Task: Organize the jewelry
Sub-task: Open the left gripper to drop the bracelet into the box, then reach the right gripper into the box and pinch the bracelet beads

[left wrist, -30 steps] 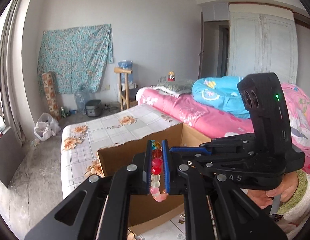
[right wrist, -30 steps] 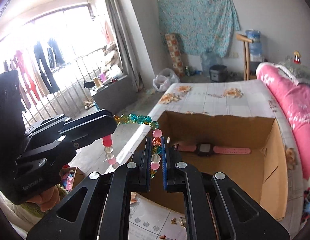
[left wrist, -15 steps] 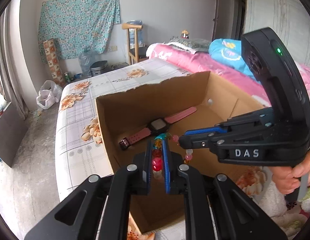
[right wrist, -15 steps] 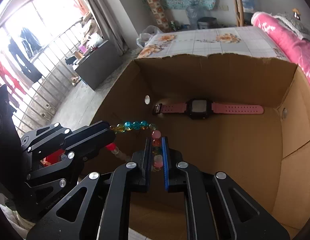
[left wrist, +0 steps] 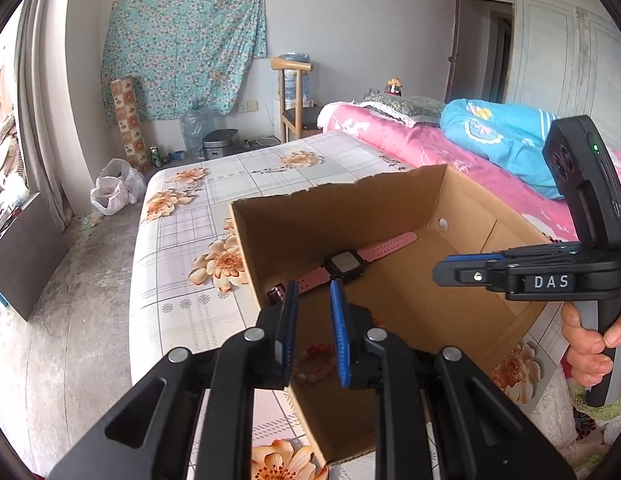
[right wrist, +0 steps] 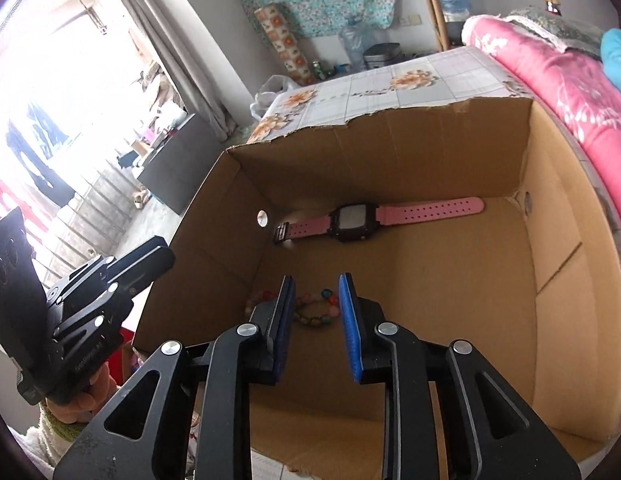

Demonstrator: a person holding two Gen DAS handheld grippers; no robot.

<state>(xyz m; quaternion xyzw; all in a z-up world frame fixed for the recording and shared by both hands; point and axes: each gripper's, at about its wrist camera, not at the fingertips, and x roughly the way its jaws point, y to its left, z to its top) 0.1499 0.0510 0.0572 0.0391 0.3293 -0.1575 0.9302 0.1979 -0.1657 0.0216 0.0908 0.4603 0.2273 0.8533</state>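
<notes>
Left wrist view is showing the bed point(left wrist: 182, 216) spreading out ahead and to the left of the left gripper point(left wrist: 313, 312), under a sheet with a flower print. The cardboard box point(left wrist: 350, 216) is sitting on that bed directly in front of the left gripper, its torn far wall rising beyond the fingertips. The right gripper point(left wrist: 450, 270) is reaching in from the right side of this view, hovering above the box with a hand point(left wrist: 590, 344) wrapping its handle; seen side-on here, its jaw gap is not showing.

Right wrist view is looking down into the box point(right wrist: 570, 280), which is filling most of the space ahead of the right gripper point(right wrist: 315, 292). Its blue-padded fingers are standing apart with nothing between them. The left gripper point(right wrist: 158, 256) is sitting off to the left of the right one, just outside the box's left wall. In its own view the left gripper's fingers are also standing apart and holding nothing.

The pink watch point(right wrist: 352, 218) is lying flat on the box floor beyond both grippers, along the far wall, strap stretched out straight. The bead bracelet point(right wrist: 314, 312) is lying on the box floor below the right gripper's fingertips, showing through the gap between them; in the left wrist view the bracelet point(left wrist: 314, 360) is showing between that gripper's fingers too, down on the floor and apart from the pads.
</notes>
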